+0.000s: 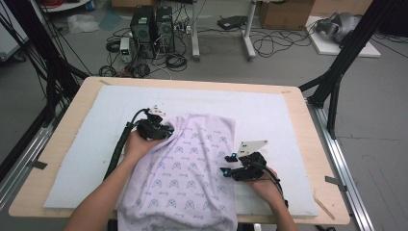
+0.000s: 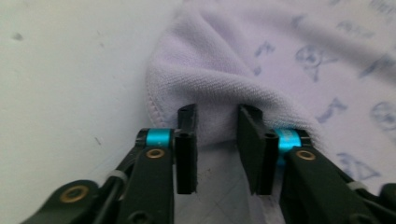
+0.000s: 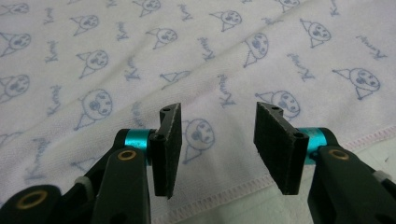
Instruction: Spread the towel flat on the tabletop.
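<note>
High view: towel (image 1: pixel 192 168) on table (image 1: pixel 308 144)

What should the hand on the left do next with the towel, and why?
Probably draw the left gripper back off the pale purple printed towel. Its jaws stand apart around the folded corner without pinching, and that fold already lies on the white foam mat.
</note>
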The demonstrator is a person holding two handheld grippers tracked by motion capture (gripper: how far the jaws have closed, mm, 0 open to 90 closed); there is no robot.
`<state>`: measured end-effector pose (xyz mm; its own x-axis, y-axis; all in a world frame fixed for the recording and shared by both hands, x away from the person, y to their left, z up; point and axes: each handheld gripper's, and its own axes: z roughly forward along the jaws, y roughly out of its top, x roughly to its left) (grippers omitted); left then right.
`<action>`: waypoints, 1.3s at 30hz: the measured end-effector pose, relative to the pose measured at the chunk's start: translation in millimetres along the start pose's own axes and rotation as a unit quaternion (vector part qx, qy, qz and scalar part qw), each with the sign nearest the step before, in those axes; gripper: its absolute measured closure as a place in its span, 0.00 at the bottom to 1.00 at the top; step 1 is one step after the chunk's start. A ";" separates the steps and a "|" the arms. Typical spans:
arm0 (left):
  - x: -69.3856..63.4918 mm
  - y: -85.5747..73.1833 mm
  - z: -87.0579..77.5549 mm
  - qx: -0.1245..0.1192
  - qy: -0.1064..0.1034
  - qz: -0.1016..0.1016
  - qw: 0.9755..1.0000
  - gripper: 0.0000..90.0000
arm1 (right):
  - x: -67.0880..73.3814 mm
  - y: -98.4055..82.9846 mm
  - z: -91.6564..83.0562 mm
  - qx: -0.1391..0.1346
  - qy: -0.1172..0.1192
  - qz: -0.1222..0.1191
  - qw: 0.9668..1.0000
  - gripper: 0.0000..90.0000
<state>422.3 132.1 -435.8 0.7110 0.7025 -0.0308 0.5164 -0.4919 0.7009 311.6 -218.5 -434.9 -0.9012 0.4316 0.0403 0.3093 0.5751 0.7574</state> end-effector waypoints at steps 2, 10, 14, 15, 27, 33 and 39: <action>-2.5 0.4 1.5 0.001 -0.007 0.009 1.000 0.94 | 0.1 0.0 -0.5 -0.003 -0.001 0.002 1.000 0.57; 10.6 2.5 -29.9 -0.026 0.016 0.012 0.999 1.00 | 1.4 0.7 0.0 0.000 0.000 -0.005 1.000 0.57; 38.9 4.0 -68.9 -0.069 0.075 -0.016 0.995 1.00 | 1.9 0.7 -0.7 -0.001 0.000 -0.003 1.000 0.57; 45.2 3.5 -76.9 -0.078 0.088 -0.025 0.993 0.99 | 2.0 0.7 -0.7 -0.001 -0.002 -0.003 1.000 0.57; 40.2 -28.0 -51.1 0.001 0.009 -0.023 1.000 0.67 | -1.8 -1.0 -2.8 -0.004 -0.008 0.006 1.000 0.57; 30.9 -31.4 -39.0 0.024 0.007 0.010 1.000 0.97 | 0.2 -0.2 1.0 0.004 -0.006 -0.001 1.000 0.57; 44.8 -33.8 -57.9 0.008 0.069 -0.012 0.998 1.00 | -0.5 -0.8 -0.1 0.004 -0.006 0.001 1.000 0.57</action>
<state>409.0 210.0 -419.6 0.6275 0.7769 0.0515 0.5400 -0.4819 0.6901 311.8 -219.3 -435.4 -0.8968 0.4411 0.0344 0.3139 0.5795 0.7521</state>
